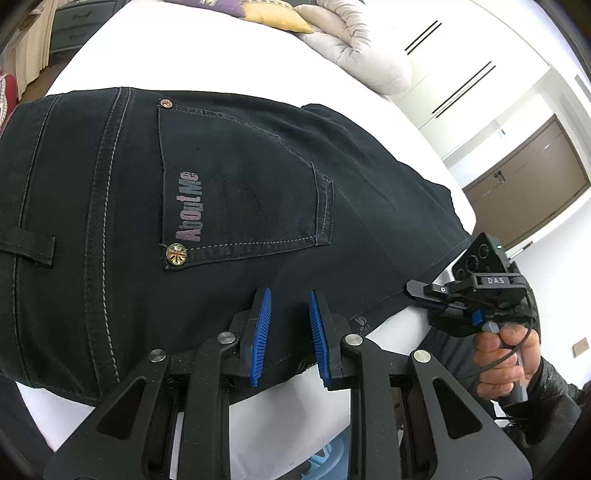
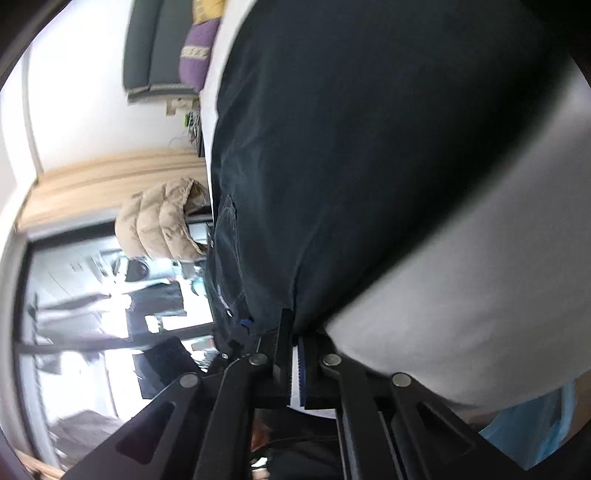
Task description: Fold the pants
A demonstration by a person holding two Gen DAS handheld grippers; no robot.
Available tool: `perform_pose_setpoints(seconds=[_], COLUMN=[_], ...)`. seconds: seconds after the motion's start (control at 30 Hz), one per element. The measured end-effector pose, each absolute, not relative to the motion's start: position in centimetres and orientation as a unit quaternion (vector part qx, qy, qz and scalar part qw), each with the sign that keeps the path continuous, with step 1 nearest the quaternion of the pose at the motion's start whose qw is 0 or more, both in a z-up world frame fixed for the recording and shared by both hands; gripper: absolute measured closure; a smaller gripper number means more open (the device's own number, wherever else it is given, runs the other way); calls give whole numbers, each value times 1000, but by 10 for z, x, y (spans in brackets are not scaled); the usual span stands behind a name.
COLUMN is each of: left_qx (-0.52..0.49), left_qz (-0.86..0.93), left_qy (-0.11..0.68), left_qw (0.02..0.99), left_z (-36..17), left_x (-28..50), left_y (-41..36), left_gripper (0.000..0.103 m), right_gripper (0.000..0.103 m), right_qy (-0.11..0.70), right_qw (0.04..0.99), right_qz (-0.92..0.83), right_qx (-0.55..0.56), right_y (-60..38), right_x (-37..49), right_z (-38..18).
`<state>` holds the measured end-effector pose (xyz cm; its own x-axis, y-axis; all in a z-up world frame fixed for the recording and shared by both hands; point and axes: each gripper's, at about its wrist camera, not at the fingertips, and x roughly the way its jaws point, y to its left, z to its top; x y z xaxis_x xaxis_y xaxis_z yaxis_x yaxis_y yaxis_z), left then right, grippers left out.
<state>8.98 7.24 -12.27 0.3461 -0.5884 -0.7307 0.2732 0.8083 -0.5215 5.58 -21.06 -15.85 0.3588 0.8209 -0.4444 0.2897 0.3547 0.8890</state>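
Dark pants (image 1: 229, 177) lie spread across the white bed (image 1: 221, 48), back side up — a pocket (image 1: 240, 192) printed "AboutMe" faces the ceiling, with a brass rivet (image 1: 176, 254) at its near corner and a smaller one (image 1: 165, 103) at its far corner. A belt loop (image 1: 27, 245) shows at the left edge of the left wrist view.

The left gripper (image 1: 290, 332) sits over the near hem of the pants. Its blue pads (image 1: 261, 332) stand a little apart, and the cloth's edge runs across the gap between them; whether the pads actually press on it I cannot tell from here.

To the right, a hand (image 1: 506, 354) in a dark sleeve grips the handle of the right gripper (image 2: 293, 354), which meets the edge of the pants where the cloth hangs toward the side of the bed. In its own view the fingers are pressed together on the dark cloth's edge, pinching it, with only a sliver of blue pad (image 2: 302, 369) showing. That view is tilted and blurred.

Beyond the pants, a quilted cream blanket (image 1: 354, 40) and yellow (image 1: 277, 16) and purple pillows (image 1: 218, 7) are heaped at the far end of the bed. A tan puffer jacket (image 2: 162, 225) hangs in the background of the right wrist view.
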Motion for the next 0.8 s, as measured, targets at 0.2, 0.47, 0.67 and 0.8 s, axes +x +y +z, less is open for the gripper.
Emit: perform_pose_setpoints(seconds=[0.2, 0.47, 0.67, 0.8], left_qx=[-136, -117, -134, -116], left_qz=[-247, -266, -267, -280], left_qy=[504, 479, 504, 496], left_qw=[816, 828, 811, 814], left_z=[-110, -82, -123, -126], left_x=[88, 132, 150, 149], left_y=[64, 20, 19, 18], left_gripper=[82, 81, 82, 82], right_gripper=[103, 97, 77, 77], right_qy=[525, 529, 513, 458], right_qw=[636, 616, 659, 710], right_qz=[217, 221, 242, 220], right_qx=[523, 539, 494, 487], right_y=[-212, -216, -244, -288], right_x=[56, 54, 51, 76], right_z=[-157, -160, -105, -70])
